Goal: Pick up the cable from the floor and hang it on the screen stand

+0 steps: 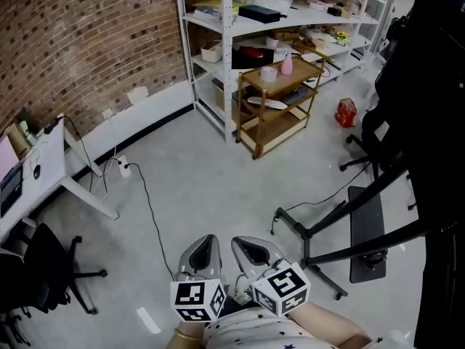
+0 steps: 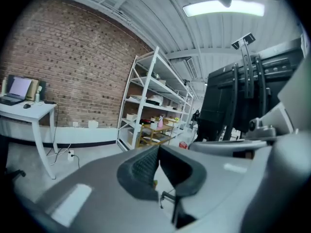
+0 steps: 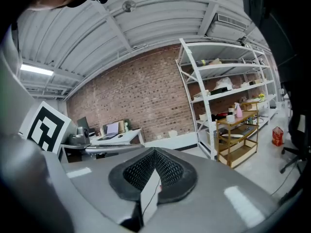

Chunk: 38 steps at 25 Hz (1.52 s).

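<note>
A thin black cable (image 1: 317, 201) lies on the grey floor and runs from the foot of the black screen stand (image 1: 325, 244) toward the right. The big dark screen (image 1: 425, 93) fills the right edge; in the left gripper view the screen (image 2: 228, 101) stands ahead to the right. Both grippers are held low, close to the person's body, well short of the cable. My left gripper (image 1: 205, 243) (image 2: 158, 149) is shut with nothing in it. My right gripper (image 1: 251, 247) (image 3: 154, 152) is shut and empty too.
A second black cable (image 1: 149, 206) runs from a wall socket plug (image 1: 124, 169) toward me. A wooden trolley (image 1: 280, 102) and white shelving (image 1: 227, 57) stand at the back. A white desk (image 1: 36, 177) and an office chair (image 1: 45, 267) are at left, a red bag (image 1: 346, 112) at right.
</note>
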### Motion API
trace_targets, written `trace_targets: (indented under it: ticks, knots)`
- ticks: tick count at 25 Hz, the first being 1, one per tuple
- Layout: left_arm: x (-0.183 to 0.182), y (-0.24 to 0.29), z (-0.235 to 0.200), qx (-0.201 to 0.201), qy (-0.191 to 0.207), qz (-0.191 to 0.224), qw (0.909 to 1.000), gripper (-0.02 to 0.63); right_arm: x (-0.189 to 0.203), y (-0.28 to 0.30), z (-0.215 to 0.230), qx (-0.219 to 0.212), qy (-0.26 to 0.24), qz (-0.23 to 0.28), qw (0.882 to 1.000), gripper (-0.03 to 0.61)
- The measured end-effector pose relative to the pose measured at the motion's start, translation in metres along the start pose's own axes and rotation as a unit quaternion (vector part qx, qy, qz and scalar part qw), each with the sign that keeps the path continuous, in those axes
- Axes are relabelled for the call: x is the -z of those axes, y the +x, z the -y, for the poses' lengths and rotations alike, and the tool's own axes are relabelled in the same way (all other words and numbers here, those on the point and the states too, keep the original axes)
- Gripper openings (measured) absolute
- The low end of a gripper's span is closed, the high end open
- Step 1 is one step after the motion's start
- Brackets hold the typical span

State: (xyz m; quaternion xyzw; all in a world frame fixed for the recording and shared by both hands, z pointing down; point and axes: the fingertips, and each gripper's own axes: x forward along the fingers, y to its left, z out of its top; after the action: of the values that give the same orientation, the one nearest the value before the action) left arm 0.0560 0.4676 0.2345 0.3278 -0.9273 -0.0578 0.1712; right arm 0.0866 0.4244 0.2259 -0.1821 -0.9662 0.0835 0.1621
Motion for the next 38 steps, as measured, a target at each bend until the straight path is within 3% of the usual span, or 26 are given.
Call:
trace_targets:
  ticks: [5, 9, 12, 19, 24, 28, 30, 35, 38]
  knots:
    - [-0.003, 0.076, 0.043, 0.067, 0.016, -0.041, 0.9968, 0.008, -0.008, -0.011, 0.080, 0.076, 0.045, 0.003, 0.996, -0.002]
    - [0.013, 0.134, 0.075, 0.126, 0.039, -0.074, 0.9885, 0.008, 0.008, -0.015, 0.143, 0.144, 0.087, 0.000, 0.986, -0.002]
    - [0.022, 0.187, 0.098, 0.175, 0.064, -0.094, 0.9780, 0.008, 0.014, -0.008, 0.194, 0.187, 0.112, -0.003, 0.976, -0.002]
    - [0.022, 0.332, 0.135, 0.258, 0.077, -0.136, 0.9536, 0.008, 0.004, 0.034, 0.326, 0.272, 0.157, -0.006, 0.949, -0.002]
    - [0.038, 0.424, 0.154, 0.318, 0.102, -0.172, 0.9266, 0.008, 0.016, 0.054, 0.409, 0.344, 0.190, -0.014, 0.919, -0.002]
    - [0.078, 0.471, 0.179, 0.361, 0.123, -0.212, 0.9000, 0.008, 0.047, 0.053, 0.467, 0.395, 0.207, -0.030, 0.895, -0.002]
    - [0.104, 0.492, 0.194, 0.372, 0.134, -0.222, 0.8911, 0.008, 0.069, 0.050, 0.498, 0.407, 0.217, -0.036, 0.887, -0.002]
    - [0.184, 0.559, 0.228, 0.374, 0.140, -0.241, 0.8843, 0.008, 0.151, 0.038, 0.593, 0.446, 0.247, -0.038, 0.859, 0.000]
    - [0.245, 0.596, 0.246, 0.388, 0.140, -0.255, 0.8747, 0.008, 0.227, 0.030, 0.653, 0.482, 0.263, -0.051, 0.834, 0.000]
